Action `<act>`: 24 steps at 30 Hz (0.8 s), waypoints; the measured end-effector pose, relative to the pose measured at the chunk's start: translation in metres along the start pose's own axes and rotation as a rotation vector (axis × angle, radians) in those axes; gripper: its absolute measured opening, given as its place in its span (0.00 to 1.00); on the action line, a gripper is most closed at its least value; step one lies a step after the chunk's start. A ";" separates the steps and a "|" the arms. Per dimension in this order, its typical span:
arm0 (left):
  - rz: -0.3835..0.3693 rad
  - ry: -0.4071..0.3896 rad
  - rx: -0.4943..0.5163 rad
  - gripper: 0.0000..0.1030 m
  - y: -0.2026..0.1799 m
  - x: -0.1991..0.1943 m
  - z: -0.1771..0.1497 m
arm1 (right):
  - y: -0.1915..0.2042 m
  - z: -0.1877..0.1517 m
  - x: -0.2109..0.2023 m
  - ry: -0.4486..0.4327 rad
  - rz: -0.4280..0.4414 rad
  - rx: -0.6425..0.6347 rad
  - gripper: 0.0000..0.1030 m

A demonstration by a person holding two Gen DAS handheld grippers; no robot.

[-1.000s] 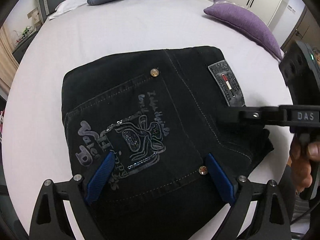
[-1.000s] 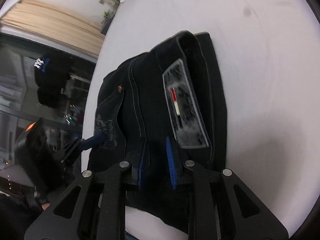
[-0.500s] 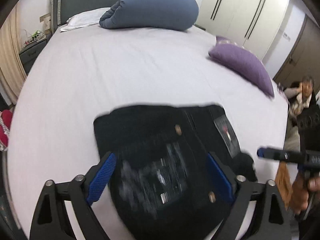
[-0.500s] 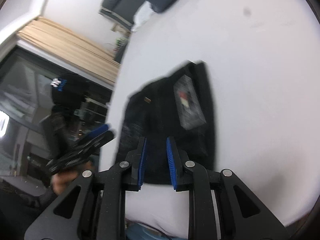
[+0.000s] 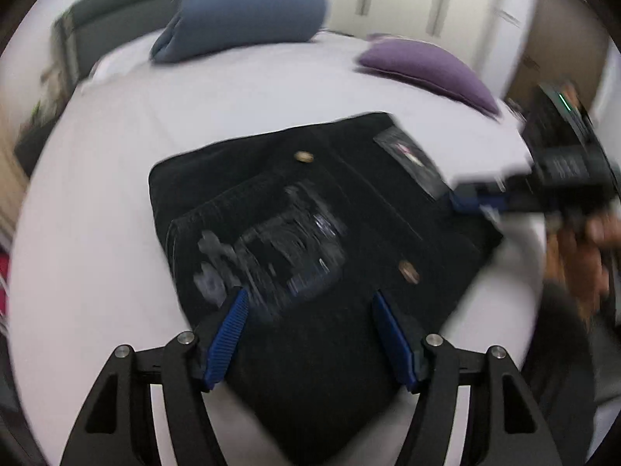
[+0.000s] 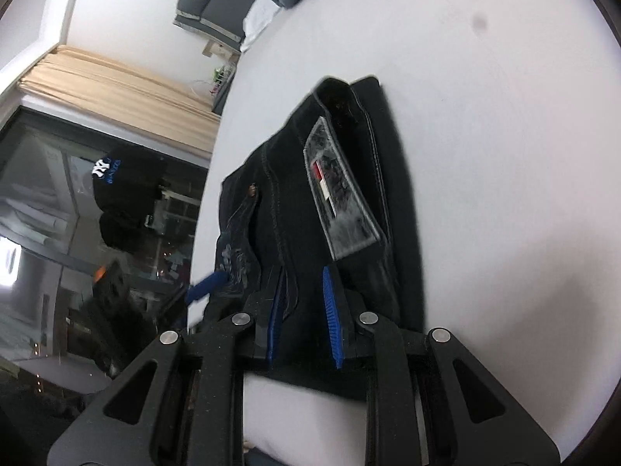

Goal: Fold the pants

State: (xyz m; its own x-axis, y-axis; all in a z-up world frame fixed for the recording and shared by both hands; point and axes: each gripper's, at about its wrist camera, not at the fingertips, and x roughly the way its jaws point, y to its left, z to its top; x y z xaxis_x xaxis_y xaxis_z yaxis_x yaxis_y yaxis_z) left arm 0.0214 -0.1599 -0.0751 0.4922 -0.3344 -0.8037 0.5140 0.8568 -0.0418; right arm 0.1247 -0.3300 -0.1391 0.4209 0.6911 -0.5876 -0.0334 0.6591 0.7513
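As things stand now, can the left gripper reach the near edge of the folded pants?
Probably yes. The left gripper, its jaws closing with nothing pinched yet, hangs right over the near part of the folded pants, and nothing lies between them.

Left tool point(image 5: 310, 334) pointing steeply down, jaws closing, right tool point(image 6: 302, 310) narrowly parted, tilted down

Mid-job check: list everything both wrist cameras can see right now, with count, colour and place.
pants: one, black, folded, near edge of bed
bed: one, white sheet, under pants
bolster: one, blue-grey, head of bed
cushion: one, purple, far right on bed
cap: one, dark, beside the window
left gripper: black with blue pads, jaws closing, nothing pinched
right gripper: black with blue pads, narrow gap, nothing visibly pinched
hand: one, holding right gripper
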 end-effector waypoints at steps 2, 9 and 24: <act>-0.019 -0.028 0.013 0.66 0.000 -0.018 -0.008 | 0.002 0.000 -0.013 -0.022 -0.024 -0.019 0.19; -0.096 -0.047 -0.350 0.81 0.080 -0.015 0.004 | -0.013 0.039 -0.023 -0.062 -0.072 0.034 0.66; -0.280 0.230 -0.514 0.52 0.107 0.064 0.024 | -0.022 0.073 0.055 0.140 -0.087 0.034 0.26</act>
State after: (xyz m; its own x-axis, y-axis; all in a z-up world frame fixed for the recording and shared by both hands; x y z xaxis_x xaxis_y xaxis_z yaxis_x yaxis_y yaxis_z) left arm 0.1244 -0.0985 -0.1167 0.1945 -0.5298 -0.8256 0.1703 0.8471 -0.5035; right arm 0.2143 -0.3281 -0.1657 0.2906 0.6676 -0.6855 0.0291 0.7099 0.7037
